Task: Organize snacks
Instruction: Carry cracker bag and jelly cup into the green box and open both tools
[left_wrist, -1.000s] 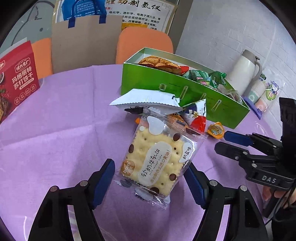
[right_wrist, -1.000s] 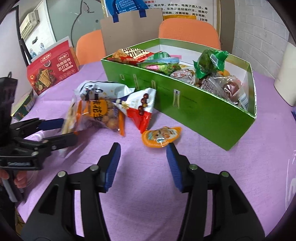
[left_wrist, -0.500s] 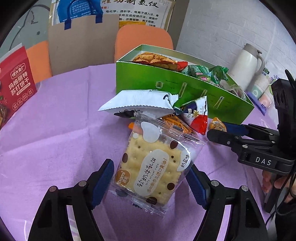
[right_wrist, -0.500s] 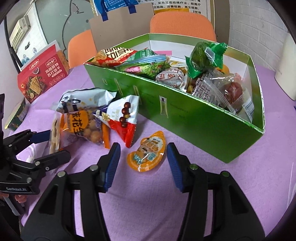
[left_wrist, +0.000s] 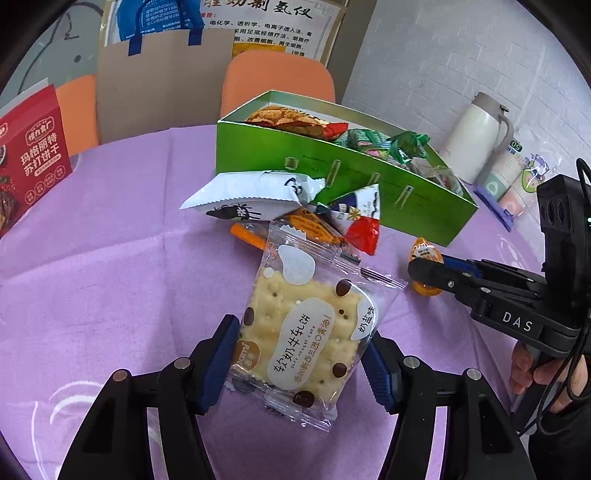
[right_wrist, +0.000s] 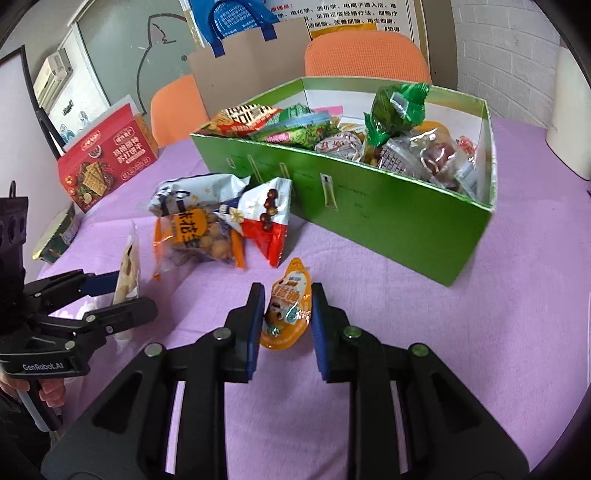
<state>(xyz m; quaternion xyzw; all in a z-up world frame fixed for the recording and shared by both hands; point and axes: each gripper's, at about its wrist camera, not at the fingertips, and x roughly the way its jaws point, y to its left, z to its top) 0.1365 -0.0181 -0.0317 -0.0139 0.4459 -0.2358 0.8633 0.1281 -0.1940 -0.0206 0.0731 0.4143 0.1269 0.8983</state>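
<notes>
My left gripper is shut on a clear packet of soft nougat crackers, held just above the purple tablecloth. In the right wrist view that packet shows edge-on in the left gripper. My right gripper has closed on a small orange jelly pouch that lies on the cloth; both blue pads press its sides. In the left wrist view the right gripper comes in from the right. The green box behind holds several snack packs.
A pile of loose bags lies in front of the green box: a white bag, an orange nut bag and a red-and-blue pack. A red cracker box stands left. A thermos and paper cups stand right.
The right gripper moved forward over the orange pouch and its fingers closed in on it. The left gripper kept hold of the cracker packet and shifted slightly back and left.
</notes>
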